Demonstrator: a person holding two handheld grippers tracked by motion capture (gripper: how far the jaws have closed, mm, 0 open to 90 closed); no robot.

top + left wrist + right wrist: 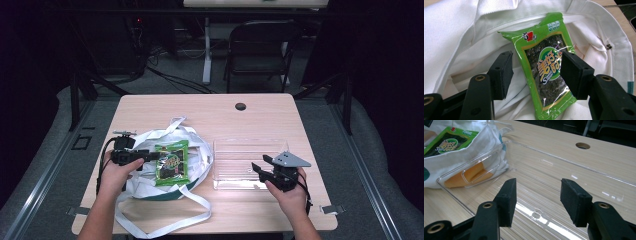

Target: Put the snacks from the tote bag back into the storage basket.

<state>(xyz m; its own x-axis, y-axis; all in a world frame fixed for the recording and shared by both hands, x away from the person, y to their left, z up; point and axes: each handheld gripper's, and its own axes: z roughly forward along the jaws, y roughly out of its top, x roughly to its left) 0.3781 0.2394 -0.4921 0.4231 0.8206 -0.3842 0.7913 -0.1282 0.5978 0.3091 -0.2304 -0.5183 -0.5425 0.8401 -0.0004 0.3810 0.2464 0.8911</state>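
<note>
left gripper (536,70): jaws wide open, straddling the seaweed snack pack (544,67), not clamped yet
snack pack: lying on the white tote bag (150,145), tabletop left
right gripper (537,195): open, empty, hovering over the clear bin (564,185)
progress: early; grasp pending, bin empty, probable transfer to bin not yet done

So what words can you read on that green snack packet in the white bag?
"Snack": small white word on the round green badge of the green snack packet, left gripper view.
Large yellow Chinese characters above it: clear in shape, but I cannot read them with certainty.
Red logo near the packet's top: too small to read.
Three round marks at the top corner: too blurred.
White bag: no writing visible.
</note>
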